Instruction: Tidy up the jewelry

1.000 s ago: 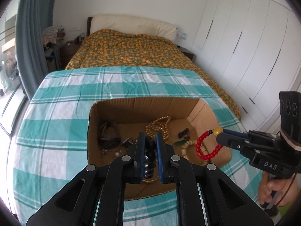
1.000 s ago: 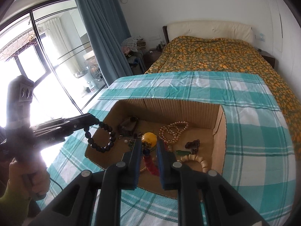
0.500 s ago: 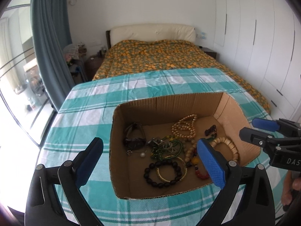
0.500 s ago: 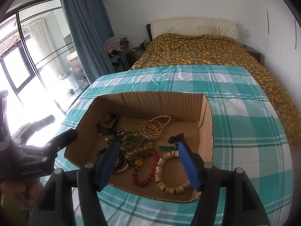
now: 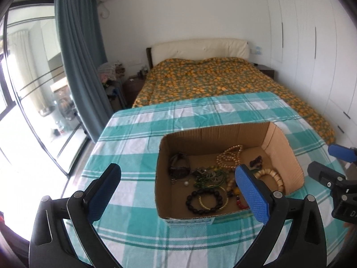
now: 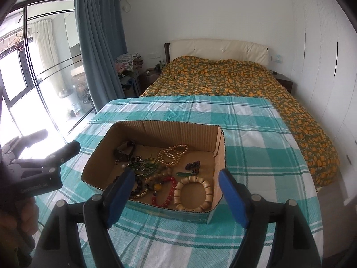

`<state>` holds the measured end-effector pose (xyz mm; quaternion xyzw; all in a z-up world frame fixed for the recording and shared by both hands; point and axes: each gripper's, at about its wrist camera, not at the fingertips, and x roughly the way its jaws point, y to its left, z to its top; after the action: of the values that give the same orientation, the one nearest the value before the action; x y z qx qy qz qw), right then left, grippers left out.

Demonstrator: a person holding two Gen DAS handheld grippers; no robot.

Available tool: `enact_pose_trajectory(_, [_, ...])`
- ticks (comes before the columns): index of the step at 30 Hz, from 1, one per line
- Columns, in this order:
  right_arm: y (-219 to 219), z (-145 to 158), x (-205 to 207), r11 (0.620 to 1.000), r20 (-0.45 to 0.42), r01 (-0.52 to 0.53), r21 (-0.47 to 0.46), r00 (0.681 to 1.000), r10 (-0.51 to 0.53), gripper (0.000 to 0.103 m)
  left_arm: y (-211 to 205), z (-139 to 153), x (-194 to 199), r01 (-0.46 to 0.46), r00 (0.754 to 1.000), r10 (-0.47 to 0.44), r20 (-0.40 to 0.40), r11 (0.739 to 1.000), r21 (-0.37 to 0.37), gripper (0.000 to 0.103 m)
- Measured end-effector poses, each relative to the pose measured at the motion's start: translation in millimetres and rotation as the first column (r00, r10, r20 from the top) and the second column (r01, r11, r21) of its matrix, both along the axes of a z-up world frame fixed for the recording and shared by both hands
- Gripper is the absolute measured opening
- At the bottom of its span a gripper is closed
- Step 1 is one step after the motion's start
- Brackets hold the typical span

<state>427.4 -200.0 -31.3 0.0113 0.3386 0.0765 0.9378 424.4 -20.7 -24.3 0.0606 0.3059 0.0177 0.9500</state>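
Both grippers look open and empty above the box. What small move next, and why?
Probably draw both back. The left gripper and right gripper are open and empty, the black bead bracelet and red bead bracelet lie in the cardboard box, and no jewelry shows on the tablecloth.

Left tongs spread wide, empty; cardboard box of jewelry on checked tablecloth; right tongs beside it.

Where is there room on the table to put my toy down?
The checked cloth is bare beyond the cardboard box toward the bed, and on both sides. Inside the box it is crowded with bracelets and beads.
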Motion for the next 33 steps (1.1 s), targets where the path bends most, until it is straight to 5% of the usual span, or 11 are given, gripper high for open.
enact_pose_trajectory(15, [1, 16, -29, 0.999, -0.013, 0.019, 0.04, 1.0, -0.018, 0.079, -3, 2, -17, 0.013, 0.998, -0.017, -0.057, 0.998, -0.059, 0.103])
enact_pose_trajectory(33, [30, 68, -63, 0.999, 0.031, -0.041, -0.013, 0.999, 0.041, 0.079, 17, 53, -53, -0.009, 1.0, 0.007, -0.019, 0.991, -0.133, 0.103])
